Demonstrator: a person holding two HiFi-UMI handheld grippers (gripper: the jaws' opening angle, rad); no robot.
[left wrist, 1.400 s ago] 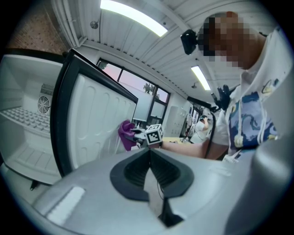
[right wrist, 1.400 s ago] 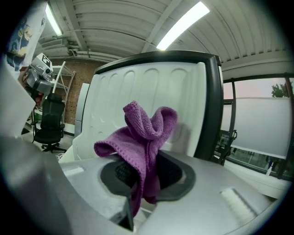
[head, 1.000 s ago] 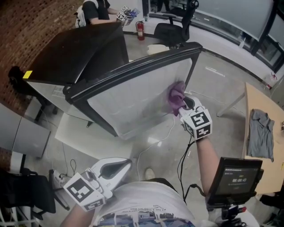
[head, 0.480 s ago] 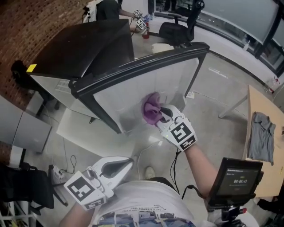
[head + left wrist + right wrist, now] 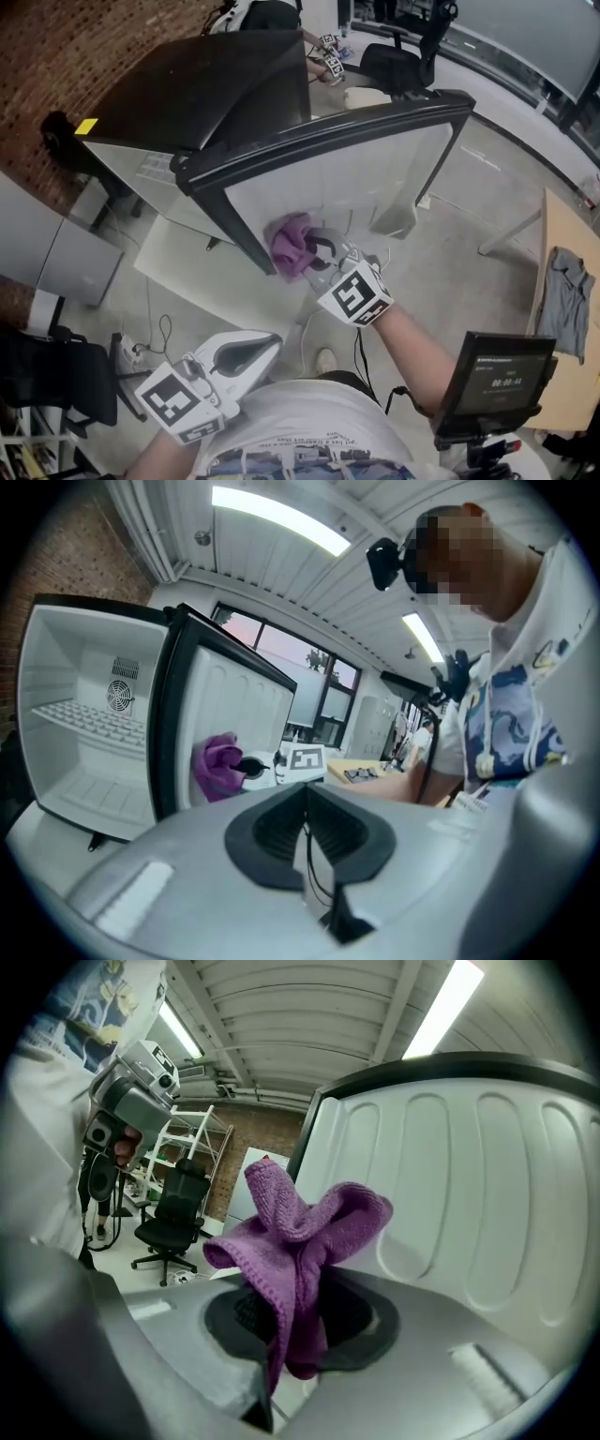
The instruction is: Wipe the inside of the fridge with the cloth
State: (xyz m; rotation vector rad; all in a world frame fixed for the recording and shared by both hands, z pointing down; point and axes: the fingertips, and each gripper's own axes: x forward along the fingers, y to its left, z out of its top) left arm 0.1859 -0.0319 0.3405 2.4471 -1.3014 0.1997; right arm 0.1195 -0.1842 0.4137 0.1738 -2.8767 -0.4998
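A small black fridge point(image 5: 216, 84) stands with its door point(image 5: 356, 178) swung open, the white ribbed inner liner facing me. My right gripper point(image 5: 314, 248) is shut on a purple cloth point(image 5: 291, 244) and presses it to the liner's lower left, near the hinge side. In the right gripper view the cloth point(image 5: 300, 1232) bunches up out of the right gripper point(image 5: 300, 1335), with the liner point(image 5: 487, 1204) just behind. My left gripper point(image 5: 272, 342) is held low by my body, shut and empty. In the left gripper view the left gripper point(image 5: 305, 794) looks towards the white fridge interior point(image 5: 84, 733) and the cloth point(image 5: 217, 766).
A wooden table point(image 5: 562, 375) with a grey shirt point(image 5: 567, 300) stands at the right, a black screen point(image 5: 492, 370) in front of it. Cables point(image 5: 164, 328) lie on the floor left of me. An office chair point(image 5: 398, 61) and another person point(image 5: 272, 14) are behind the fridge.
My right gripper has dragged the purple cloth across the door's liner, from near the free right edge down and left towards the hinge side. The left gripper has stayed put.
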